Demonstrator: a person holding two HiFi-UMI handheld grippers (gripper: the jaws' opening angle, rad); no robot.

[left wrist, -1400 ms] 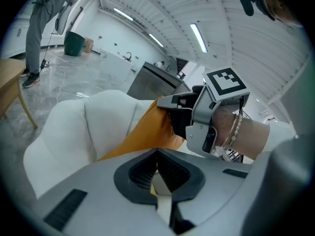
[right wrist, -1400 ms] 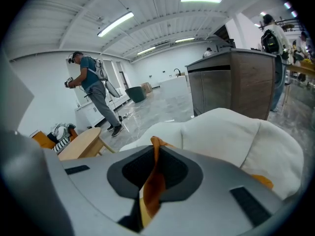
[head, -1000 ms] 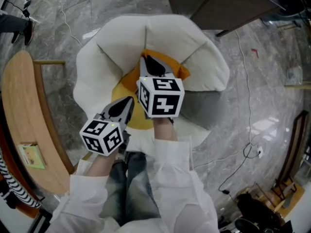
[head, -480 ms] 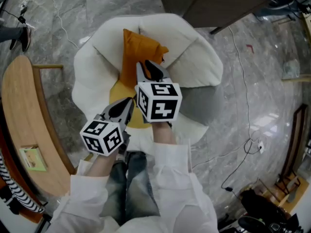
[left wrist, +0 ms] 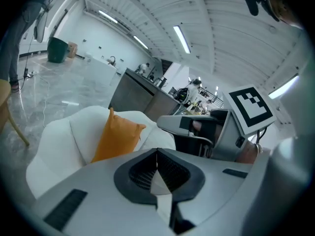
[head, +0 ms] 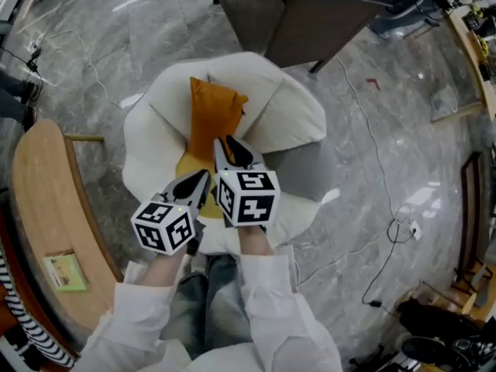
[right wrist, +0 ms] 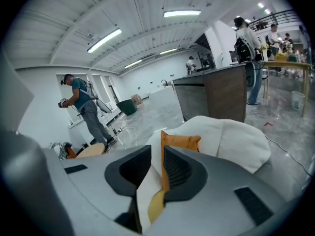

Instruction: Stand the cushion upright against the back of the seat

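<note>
The orange cushion (head: 211, 118) stands upright against the back of the white petal-shaped chair (head: 291, 115), its lower edge on the yellow seat pad (head: 186, 169). My right gripper (head: 230, 147) hovers just in front of it, jaws slightly open with nothing between them. The right gripper view looks through the gap of the right gripper (right wrist: 158, 151) at the cushion (right wrist: 183, 141) and the chair (right wrist: 236, 136). My left gripper (head: 200, 180) is shut and empty, nearer to me over the seat's front. In the left gripper view the left gripper (left wrist: 157, 154) points at the cushion (left wrist: 117, 134).
A curved wooden table (head: 39, 208) with a small card (head: 66, 271) lies to the left. A dark cabinet (head: 310, 14) stands behind the chair. Cables (head: 387, 235) trail over the marble floor on the right. A person (right wrist: 81, 107) stands far off.
The cushion went from lying low under my right gripper to standing against the chair back. The right jaws let go of it, and both grippers drew back and upward.
</note>
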